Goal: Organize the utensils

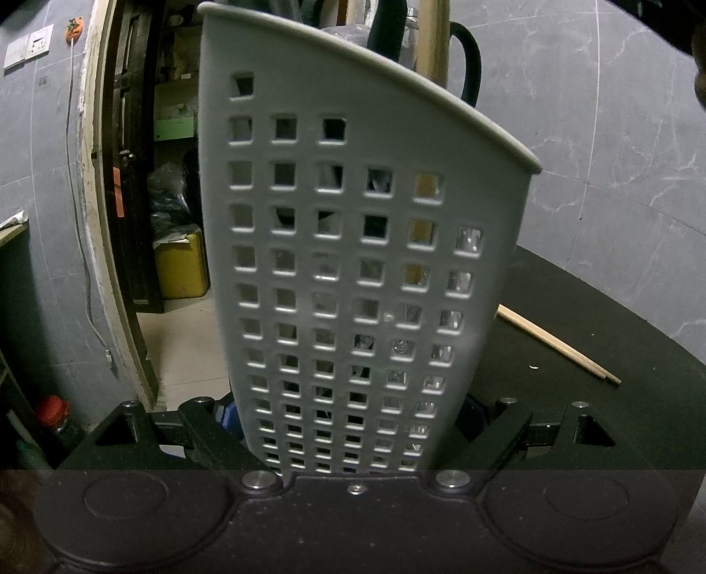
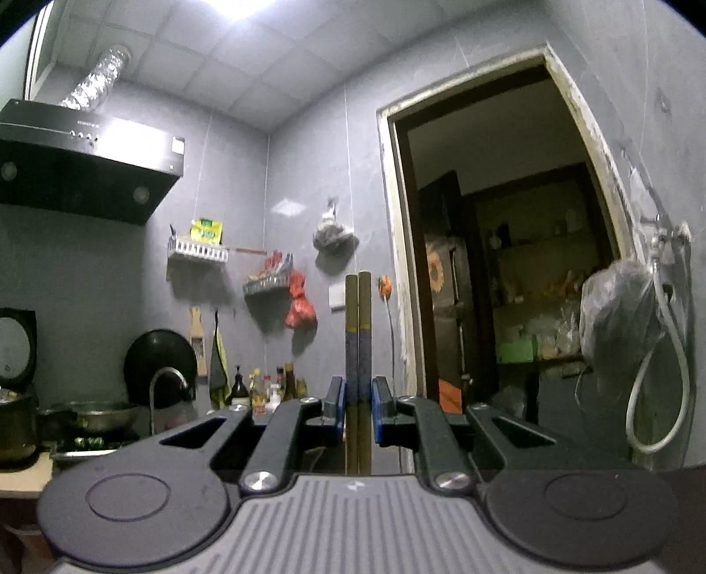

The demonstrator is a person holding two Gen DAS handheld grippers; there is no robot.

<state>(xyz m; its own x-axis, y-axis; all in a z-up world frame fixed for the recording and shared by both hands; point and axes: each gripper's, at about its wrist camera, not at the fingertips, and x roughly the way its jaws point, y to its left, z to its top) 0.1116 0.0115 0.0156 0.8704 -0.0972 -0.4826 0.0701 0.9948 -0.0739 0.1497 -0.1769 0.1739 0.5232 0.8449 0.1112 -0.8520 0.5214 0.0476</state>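
A grey perforated utensil holder (image 1: 353, 247) fills the left wrist view, tilted to the right and clamped low down between the jaws of the left gripper (image 1: 351, 424). Behind the holder's rim, a black looped handle (image 1: 467, 62) and pale wooden handles (image 1: 434, 39) are seen standing inside it. To the right of the holder, one pair of wooden chopsticks (image 1: 560, 346) is left lying on the black table (image 1: 617, 419).

In the right wrist view, a second pair of chopsticks (image 2: 358, 335) is held upright, side by side, pinched near the lower end by the blue pads (image 2: 337, 408) of the right gripper (image 2: 358, 410), whose jaws are clenched on it. The holder is not visible in this view, so how near the pair is to it cannot be told.

The chopsticks are judged to be light, stiff and smooth, and liable to pivot or slip apart if pinched loosely; a firm hold nearer the middle would be steadier. The holder is judged to be light, thin plastic that may flex, and is best held low on its wall, as it is now.
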